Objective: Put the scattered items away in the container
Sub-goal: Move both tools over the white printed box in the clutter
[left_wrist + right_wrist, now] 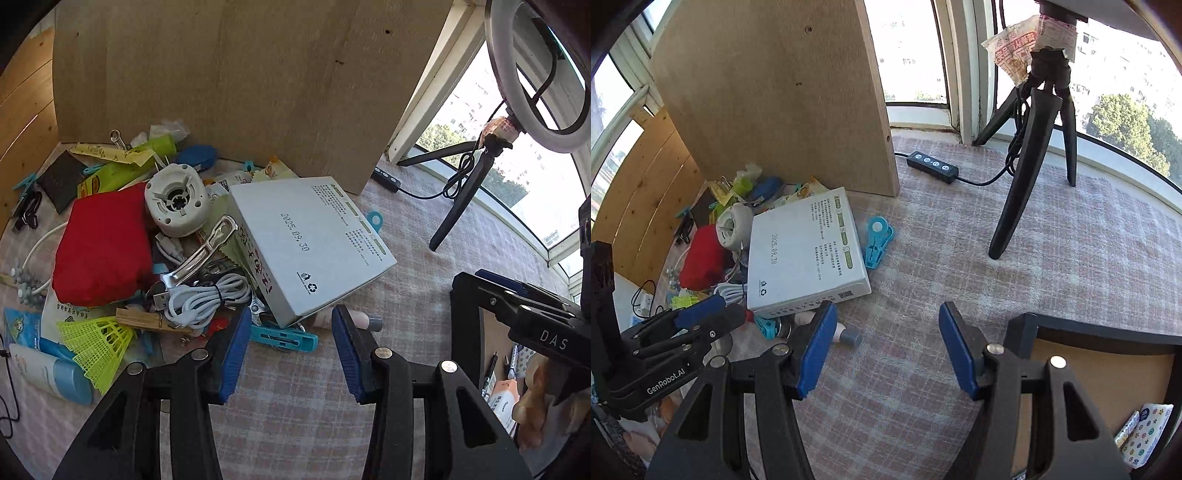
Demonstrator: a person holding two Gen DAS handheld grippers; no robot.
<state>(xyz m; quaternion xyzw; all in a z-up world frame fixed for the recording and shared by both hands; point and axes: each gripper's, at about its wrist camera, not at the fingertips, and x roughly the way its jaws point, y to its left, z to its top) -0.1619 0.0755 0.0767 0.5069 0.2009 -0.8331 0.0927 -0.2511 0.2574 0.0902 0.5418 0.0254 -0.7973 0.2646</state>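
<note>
A heap of scattered items lies on the plaid cloth: a white box [310,247] [805,251], a red pouch [99,251], a round white device [175,205], a coiled white cable [207,299], a yellow shuttlecock [98,343] and a blue peg [284,338]. A small tube with a grey cap [364,321] [846,334] pokes out from under the box's near corner. My left gripper [291,314] [701,314] hovers open just in front of that corner, holding nothing. To its right, my right gripper [888,310] [517,306] is open wide over bare cloth. The black-walled container [1089,328] [465,295] sits at the right.
An upright wooden board [240,74] backs the heap. A ring light's tripod [1027,166] and its inline remote [932,166] stand on the cloth [1034,277] by the window. Another blue peg [877,236] lies right of the box. Pens and packets lie in the container.
</note>
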